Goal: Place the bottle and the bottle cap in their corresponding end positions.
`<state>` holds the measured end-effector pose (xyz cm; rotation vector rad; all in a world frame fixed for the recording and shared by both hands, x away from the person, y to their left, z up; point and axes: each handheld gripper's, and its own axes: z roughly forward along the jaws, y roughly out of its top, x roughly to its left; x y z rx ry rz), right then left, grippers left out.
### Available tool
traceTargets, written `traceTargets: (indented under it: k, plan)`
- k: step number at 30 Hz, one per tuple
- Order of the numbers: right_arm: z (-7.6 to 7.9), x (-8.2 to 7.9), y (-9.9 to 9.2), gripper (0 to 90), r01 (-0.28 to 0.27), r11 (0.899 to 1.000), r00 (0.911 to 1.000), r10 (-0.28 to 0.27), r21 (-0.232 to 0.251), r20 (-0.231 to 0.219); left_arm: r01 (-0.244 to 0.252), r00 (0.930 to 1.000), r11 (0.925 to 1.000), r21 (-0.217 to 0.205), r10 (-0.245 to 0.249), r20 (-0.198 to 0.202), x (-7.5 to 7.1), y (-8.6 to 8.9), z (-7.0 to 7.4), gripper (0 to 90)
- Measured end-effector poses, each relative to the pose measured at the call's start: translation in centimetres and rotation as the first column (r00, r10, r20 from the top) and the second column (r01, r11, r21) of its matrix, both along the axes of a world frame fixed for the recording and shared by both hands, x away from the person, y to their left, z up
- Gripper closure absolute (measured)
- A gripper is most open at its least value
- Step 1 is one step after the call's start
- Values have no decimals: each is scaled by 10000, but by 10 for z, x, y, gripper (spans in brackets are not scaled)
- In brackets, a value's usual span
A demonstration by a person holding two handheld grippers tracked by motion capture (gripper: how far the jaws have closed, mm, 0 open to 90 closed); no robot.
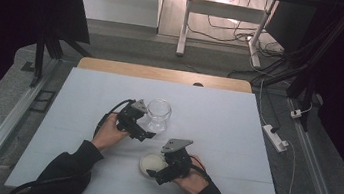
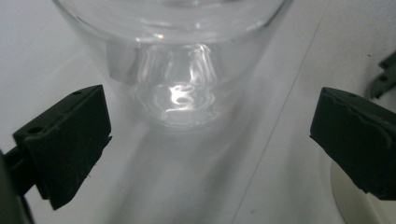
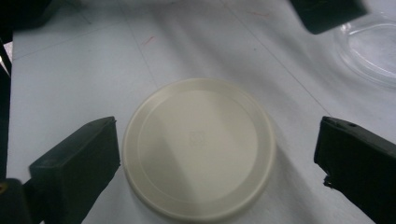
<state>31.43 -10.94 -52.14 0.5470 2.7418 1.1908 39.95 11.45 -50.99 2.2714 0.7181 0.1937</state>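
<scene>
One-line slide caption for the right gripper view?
Open right claw straddles a cream lid lying flat on the white table.

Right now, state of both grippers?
Left gripper: open, jaws wide before the glass jar, empty.
Right gripper: open, jaws either side of the cream lid, not gripping.

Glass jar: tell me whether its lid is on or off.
Off. The glass jar stands upright with an open mouth; the cream lid lies flat on the table, apart from it.
</scene>
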Motion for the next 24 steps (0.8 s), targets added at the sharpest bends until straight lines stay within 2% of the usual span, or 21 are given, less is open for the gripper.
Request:
traceTargets:
  k: [7, 12, 17, 24]
  plan:
    - [3, 1, -6, 0, 292, 9995, 9996, -292, 95, -37, -45, 10000, 10000, -78, 44, -85, -11, 5, 1, 0]
    - [4, 4, -11, 0, 554, 9985, 9983, -552, -58, 207, -55, 10000, 9999, -93, 55, -69, -21, 7, 1, 0]
    - [5, 8, -18, 0, 849, 9964, 9958, -851, 80, 338, -90, 9999, 9998, -193, 89, -72, -31, 12, 2, 0]
    - [6, 13, -28, 0, 1208, 9926, 9924, -1211, 123, 226, -90, 9998, 9996, -268, 86, -176, -46, 20, 3, 0]
